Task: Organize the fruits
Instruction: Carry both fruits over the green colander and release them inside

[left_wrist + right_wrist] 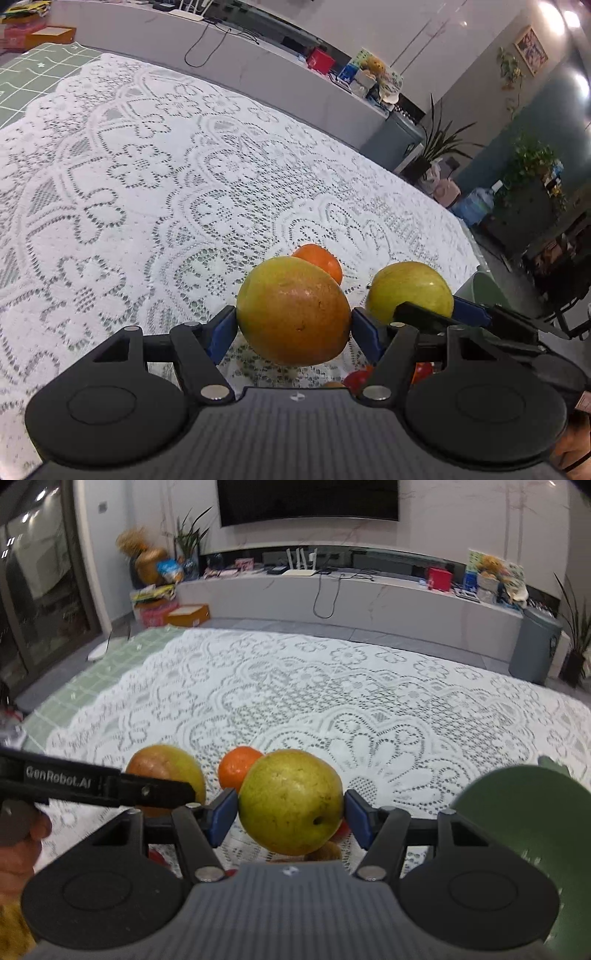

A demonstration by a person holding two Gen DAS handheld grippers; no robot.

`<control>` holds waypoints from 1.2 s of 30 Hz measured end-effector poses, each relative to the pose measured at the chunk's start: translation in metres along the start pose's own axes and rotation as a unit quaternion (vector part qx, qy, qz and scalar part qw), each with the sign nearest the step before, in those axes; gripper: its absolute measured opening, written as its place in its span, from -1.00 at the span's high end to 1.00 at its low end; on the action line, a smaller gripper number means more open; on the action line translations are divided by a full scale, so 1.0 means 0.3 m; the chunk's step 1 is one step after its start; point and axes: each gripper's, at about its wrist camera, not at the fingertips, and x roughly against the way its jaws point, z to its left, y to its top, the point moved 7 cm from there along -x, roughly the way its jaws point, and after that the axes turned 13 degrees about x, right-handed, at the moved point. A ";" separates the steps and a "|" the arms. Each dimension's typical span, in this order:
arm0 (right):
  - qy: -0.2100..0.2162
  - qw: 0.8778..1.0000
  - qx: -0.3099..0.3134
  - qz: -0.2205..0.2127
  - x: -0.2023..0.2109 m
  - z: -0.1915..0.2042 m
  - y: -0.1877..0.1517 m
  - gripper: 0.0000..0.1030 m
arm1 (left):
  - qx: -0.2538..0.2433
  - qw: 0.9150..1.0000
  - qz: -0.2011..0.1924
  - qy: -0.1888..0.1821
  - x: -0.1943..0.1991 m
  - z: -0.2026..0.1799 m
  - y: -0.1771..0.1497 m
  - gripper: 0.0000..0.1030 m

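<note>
My left gripper (293, 325) is shut on a yellow-orange mango (291, 314), held above the lace cloth. My right gripper (291, 812) is shut on a yellow-green pear (291, 799). The pear also shows in the left wrist view (410, 290), with the right gripper's finger (424, 315) across it. The mango also shows in the right wrist view (166, 766), behind the left gripper's finger (147, 794). An orange (319, 258) lies on the cloth beyond both fruits; it also shows in the right wrist view (236, 766). Small red fruits (356, 380) lie below the grippers.
A green bowl (517, 812) stands at the right, close to my right gripper; its rim shows in the left wrist view (484, 291). The white lace tablecloth (332, 701) covers the table, with green checked cloth (92, 675) at the far left. A brownish fruit (327, 851) lies under the pear.
</note>
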 end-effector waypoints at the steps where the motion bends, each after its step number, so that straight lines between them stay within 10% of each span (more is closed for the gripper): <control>1: 0.002 1.000 -0.009 -0.004 0.010 -0.003 0.001 -0.17 | 0.001 1.000 -0.003 -0.001 0.011 -0.001 -0.004 -0.50; 14: -0.021 0.994 -0.086 -0.060 0.234 -0.091 0.002 -0.17 | -0.038 0.998 -0.036 -0.020 0.121 -0.164 -0.061 -0.50; 24: -0.044 0.982 -0.179 -0.031 0.385 -0.272 -0.083 -0.17 | -0.100 0.994 -0.014 -0.047 0.096 -0.430 -0.127 -0.50; 36: -0.057 0.987 -0.134 0.075 0.374 -0.419 -0.203 -0.17 | -0.177 0.982 0.043 -0.040 -0.069 -0.614 -0.208 -0.50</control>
